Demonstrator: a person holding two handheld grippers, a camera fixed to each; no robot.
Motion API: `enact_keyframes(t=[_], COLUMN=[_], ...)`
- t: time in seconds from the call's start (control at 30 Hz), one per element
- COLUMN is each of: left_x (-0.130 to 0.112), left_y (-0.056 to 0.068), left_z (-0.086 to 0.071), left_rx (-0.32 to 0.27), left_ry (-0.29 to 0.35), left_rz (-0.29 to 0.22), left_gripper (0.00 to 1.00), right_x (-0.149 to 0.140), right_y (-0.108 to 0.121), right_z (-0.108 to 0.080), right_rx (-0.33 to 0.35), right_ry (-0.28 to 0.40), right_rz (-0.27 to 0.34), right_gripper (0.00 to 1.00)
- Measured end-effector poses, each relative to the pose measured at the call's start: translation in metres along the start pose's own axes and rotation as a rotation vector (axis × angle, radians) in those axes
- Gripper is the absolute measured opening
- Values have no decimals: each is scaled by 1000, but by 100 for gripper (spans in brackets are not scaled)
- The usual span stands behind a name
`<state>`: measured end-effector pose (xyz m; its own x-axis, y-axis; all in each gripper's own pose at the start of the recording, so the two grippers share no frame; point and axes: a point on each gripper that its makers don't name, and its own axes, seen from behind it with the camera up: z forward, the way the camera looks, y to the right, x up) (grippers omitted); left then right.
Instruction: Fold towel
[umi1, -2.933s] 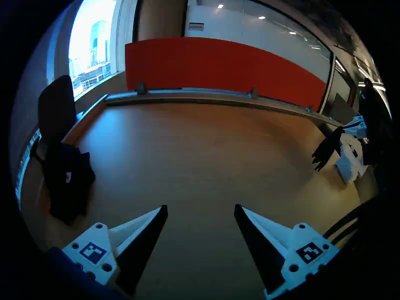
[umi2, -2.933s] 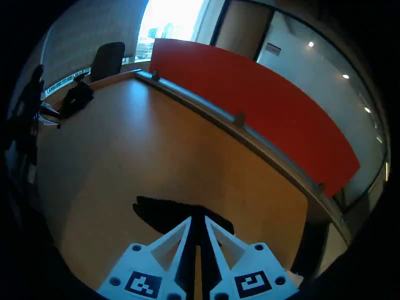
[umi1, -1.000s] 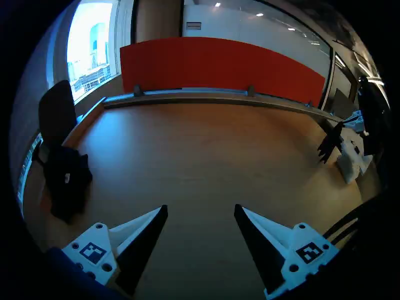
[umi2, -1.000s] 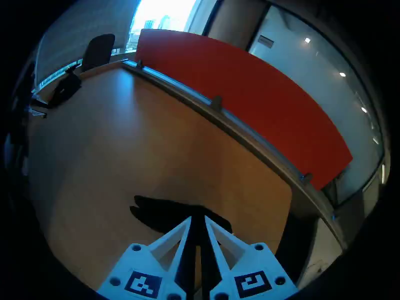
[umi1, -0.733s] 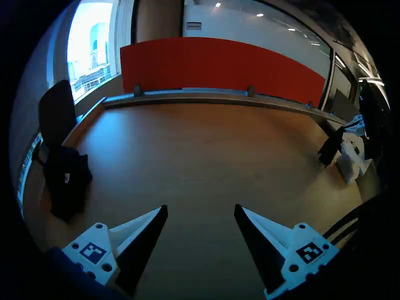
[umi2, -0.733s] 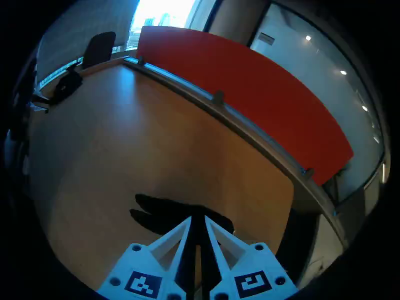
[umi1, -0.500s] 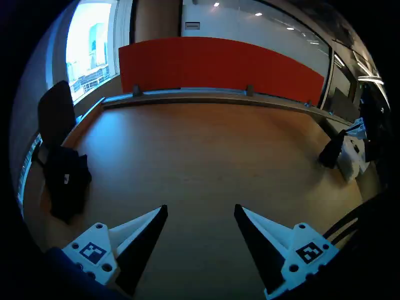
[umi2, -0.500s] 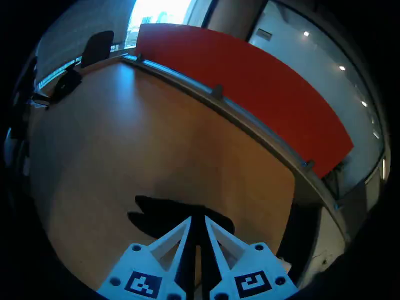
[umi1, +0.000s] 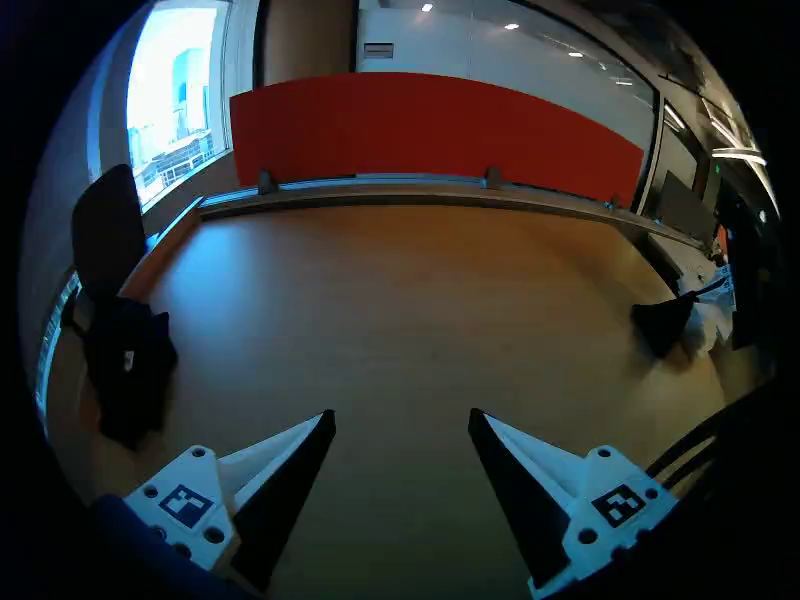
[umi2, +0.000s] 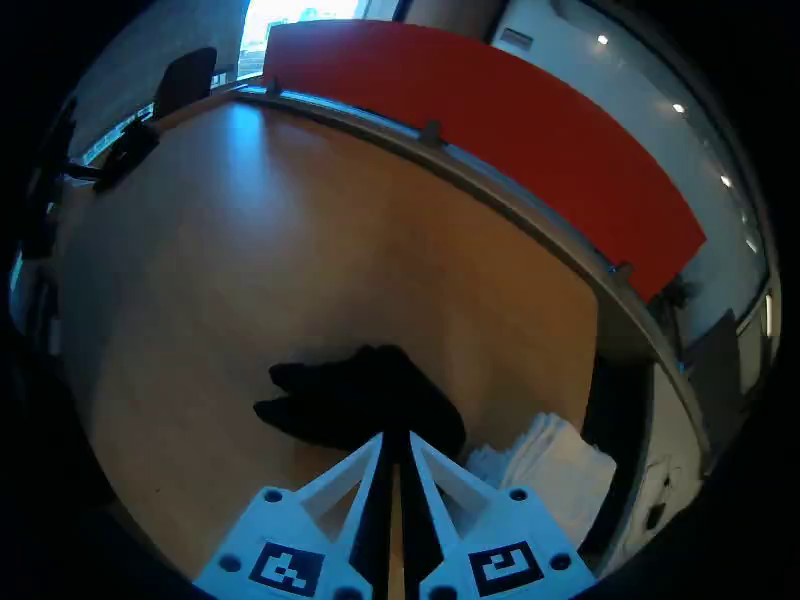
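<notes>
My right gripper (umi2: 396, 437), closed on the seemingly limp, light black cloth towel (umi2: 350, 398) at twelve o'clock, probably needs my wide-open, empty left gripper (umi1: 400, 412) on a free corner.

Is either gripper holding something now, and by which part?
The right gripper, jaws closed, pinches the dark towel at its near edge; the exact spot is hidden behind the fingers. The left gripper is open, holding nothing.

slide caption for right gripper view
Right claw shut on a dark towel at a wooden table, white folded stack nearby
</notes>
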<state>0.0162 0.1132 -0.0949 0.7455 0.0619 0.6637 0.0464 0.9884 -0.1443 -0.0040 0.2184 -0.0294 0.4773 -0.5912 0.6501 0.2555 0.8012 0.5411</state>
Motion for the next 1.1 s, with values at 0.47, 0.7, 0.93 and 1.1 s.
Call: enact_keyframes(t=[0.47,0.7,0.93,1.1], left_x=[-1,-4,-8,-10], left_y=[5,4,4,3], left_z=[2,3,2,2], left_rx=[-5,-3,2,4], left_ry=[-8,-14,-19,-23], left_rz=[18,18,24,23], left_gripper=[99,99,99,100], right_x=[-81,-115,-138,-148], right_y=[-5,-10,-11,-11], right_z=[8,15,23,27], right_rx=[-23,-27,-43,-56], right_ry=[-118,-172,-210,-227], right_rz=[74,114,155,171], right_gripper=[5,5,5,5])
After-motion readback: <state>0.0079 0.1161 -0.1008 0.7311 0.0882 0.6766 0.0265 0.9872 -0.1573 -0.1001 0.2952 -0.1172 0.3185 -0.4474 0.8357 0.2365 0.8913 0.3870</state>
